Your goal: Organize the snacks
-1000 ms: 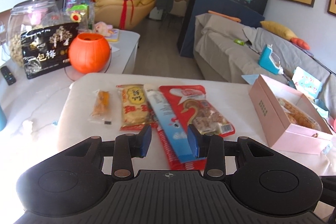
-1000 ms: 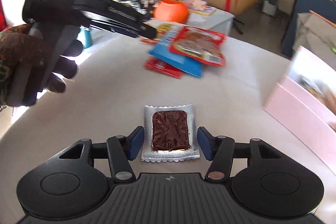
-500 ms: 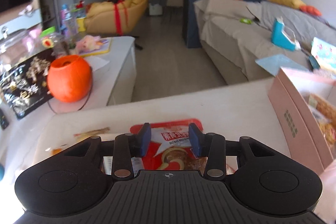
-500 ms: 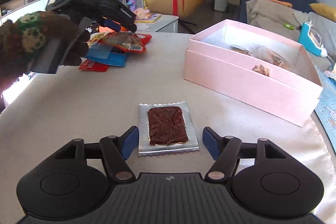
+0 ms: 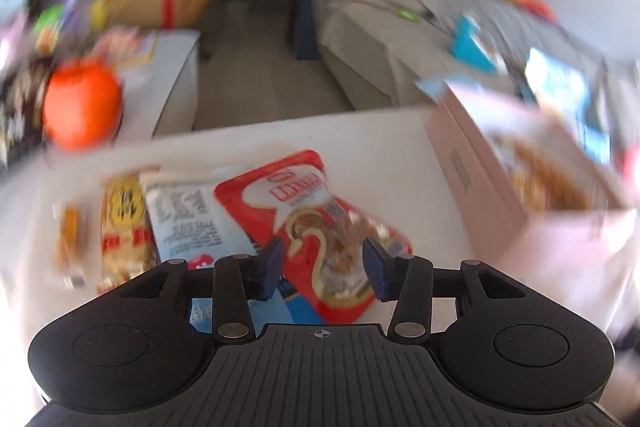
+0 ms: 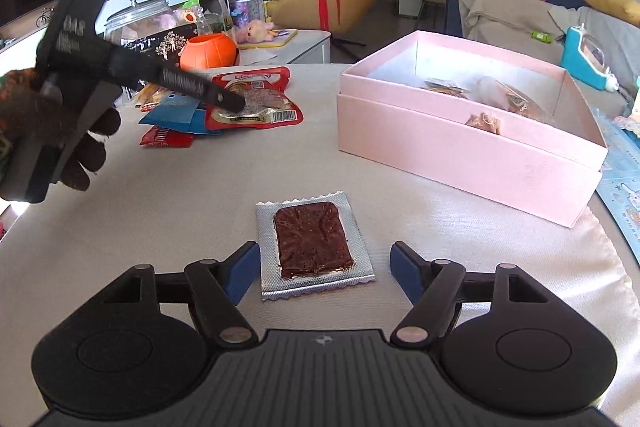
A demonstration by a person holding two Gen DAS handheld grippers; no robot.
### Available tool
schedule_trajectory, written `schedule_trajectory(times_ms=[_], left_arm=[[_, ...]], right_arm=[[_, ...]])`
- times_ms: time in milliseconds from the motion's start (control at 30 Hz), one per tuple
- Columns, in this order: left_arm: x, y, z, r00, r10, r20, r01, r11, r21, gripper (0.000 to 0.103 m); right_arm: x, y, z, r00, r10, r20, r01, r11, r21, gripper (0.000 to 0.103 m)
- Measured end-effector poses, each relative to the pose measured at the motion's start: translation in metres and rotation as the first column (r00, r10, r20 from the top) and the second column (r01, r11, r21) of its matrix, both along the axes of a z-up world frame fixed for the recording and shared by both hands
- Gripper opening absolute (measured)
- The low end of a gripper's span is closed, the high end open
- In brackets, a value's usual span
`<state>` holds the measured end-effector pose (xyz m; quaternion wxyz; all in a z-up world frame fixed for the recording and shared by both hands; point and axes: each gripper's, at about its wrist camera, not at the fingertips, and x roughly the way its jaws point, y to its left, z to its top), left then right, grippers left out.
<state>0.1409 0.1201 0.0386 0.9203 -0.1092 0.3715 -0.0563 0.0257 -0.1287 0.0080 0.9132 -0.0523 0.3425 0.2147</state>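
Note:
My left gripper (image 5: 323,269) is open over a red snack pouch (image 5: 316,227) that lies on top of a blue packet (image 5: 192,223); the left wrist view is blurred. The same gripper (image 6: 236,103) shows in the right wrist view with its tips at the red pouch (image 6: 256,103). My right gripper (image 6: 324,273) is open, its fingers either side of a silver packet with a brown slab (image 6: 312,247) flat on the table. An open pink box (image 6: 460,123) holding several snacks stands at the right; it also shows in the left wrist view (image 5: 520,195).
A yellow snack pack (image 5: 124,227) and a small orange snack (image 5: 70,239) lie left of the blue packet. A red flat pack (image 6: 164,137) sticks out under the pile. An orange pumpkin bucket (image 6: 208,51) and a glass jar (image 6: 140,19) stand on the side table behind.
My left gripper has swung and come down over the red pouch, so more of the pile shows. My right gripper has opened a little wider around the silver packet.

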Motion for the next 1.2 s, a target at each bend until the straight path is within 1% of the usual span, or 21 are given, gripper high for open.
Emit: schedule_trajectory(times_ms=[33,67,100,133,200,267,333,400,433,500,533,700,767,900,933,1000,1033,1067,1133,1167,1200], left_arm=[[0.006,0.007,0.001,0.998,0.055,-0.020,-0.056,0.997,-0.059,0.046],[0.015,0.014,0.002,0.993,0.108,-0.041,-0.112,0.989,-0.098,0.046],[0.024,0.016,0.003,0.989,0.136,-0.051,-0.140,0.985,-0.104,0.046],[0.034,0.014,0.003,0.988,0.141,-0.059,-0.145,0.986,-0.084,0.046],[0.053,0.001,0.001,0.989,0.130,-0.070,-0.131,0.991,-0.011,0.046],[0.069,-0.014,-0.001,0.991,0.121,-0.063,-0.117,0.991,0.071,0.051],[0.083,-0.029,-0.003,0.993,0.101,-0.066,-0.089,0.982,0.167,0.059],[0.091,-0.042,-0.009,0.994,0.078,-0.071,-0.057,0.962,0.267,0.059],[0.092,-0.048,-0.012,0.995,0.061,-0.073,-0.034,0.946,0.323,0.063],[0.085,-0.053,-0.015,0.998,0.012,-0.065,0.014,0.925,0.379,0.067],[0.081,-0.052,-0.015,0.998,-0.002,-0.068,0.028,0.925,0.380,0.070],[0.068,-0.042,-0.008,0.993,-0.010,-0.115,0.051,0.930,0.364,0.070],[0.067,-0.042,-0.008,0.991,-0.031,-0.126,0.076,0.927,0.368,0.071],[0.069,-0.049,-0.016,0.992,-0.050,-0.117,0.091,0.920,0.381,0.080],[0.068,-0.051,-0.018,0.994,-0.049,-0.096,0.083,0.916,0.393,0.080],[0.067,-0.053,-0.019,0.996,-0.035,-0.077,0.063,0.918,0.392,0.079],[0.063,-0.053,-0.018,0.997,-0.033,-0.070,0.058,0.917,0.394,0.073],[0.056,-0.055,-0.018,0.998,-0.034,-0.055,0.053,0.912,0.406,0.069],[0.035,-0.062,-0.014,0.996,-0.083,-0.019,0.083,0.895,0.439,0.061],[0.022,-0.066,-0.014,0.994,-0.111,-0.014,0.105,0.880,0.464,0.060],[0.010,-0.069,-0.013,0.990,-0.138,-0.011,0.127,0.867,0.482,0.054]], right_arm=[[0.000,0.002,0.000,1.000,-0.003,0.000,0.003,1.000,-0.001,0.073],[0.000,0.002,-0.001,1.000,-0.004,0.000,0.004,1.000,-0.001,0.073],[0.000,0.002,-0.001,1.000,-0.005,0.001,0.005,1.000,-0.003,0.073],[0.000,0.002,-0.001,1.000,-0.007,0.002,0.007,1.000,-0.005,0.073],[-0.001,0.005,-0.002,1.000,-0.008,0.005,0.008,1.000,-0.009,0.073],[0.000,0.006,-0.003,1.000,-0.007,0.003,0.007,1.000,-0.008,0.074],[0.001,0.006,-0.003,1.000,-0.004,0.001,0.004,1.000,-0.004,0.075],[0.001,0.005,-0.004,1.000,-0.003,0.000,0.003,1.000,0.000,0.075],[0.001,0.004,-0.004,1.000,-0.004,-0.001,0.004,1.000,0.003,0.075],[0.002,0.003,-0.004,1.000,-0.006,-0.002,0.006,1.000,0.009,0.075],[0.002,0.001,-0.004,1.000,-0.008,-0.003,0.008,1.000,0.013,0.075],[0.004,-0.003,-0.004,1.000,-0.008,-0.007,0.008,1.000,0.023,0.076],[0.004,-0.003,-0.004,1.000,-0.008,-0.006,0.008,1.000,0.020,0.076],[0.004,-0.002,-0.004,1.000,-0.006,-0.006,0.006,1.000,0.017,0.077],[0.004,-0.003,-0.004,1.000,-0.007,-0.006,0.007,1.000,0.019,0.077],[0.004,-0.004,-0.004,1.000,-0.016,-0.008,0.016,1.000,0.027,0.077],[0.005,-0.005,-0.004,1.000,-0.026,-0.009,0.026,0.999,0.033,0.077],[0.005,-0.007,-0.004,0.999,-0.036,-0.011,0.036,0.999,0.041,0.077],[0.006,-0.011,-0.003,0.998,-0.055,-0.016,0.056,0.997,0.062,0.077],[0.007,-0.013,-0.004,0.998,-0.067,-0.018,0.069,0.995,0.071,0.077],[0.008,-0.015,-0.004,0.997,-0.077,-0.022,0.078,0.994,0.080,0.077]])
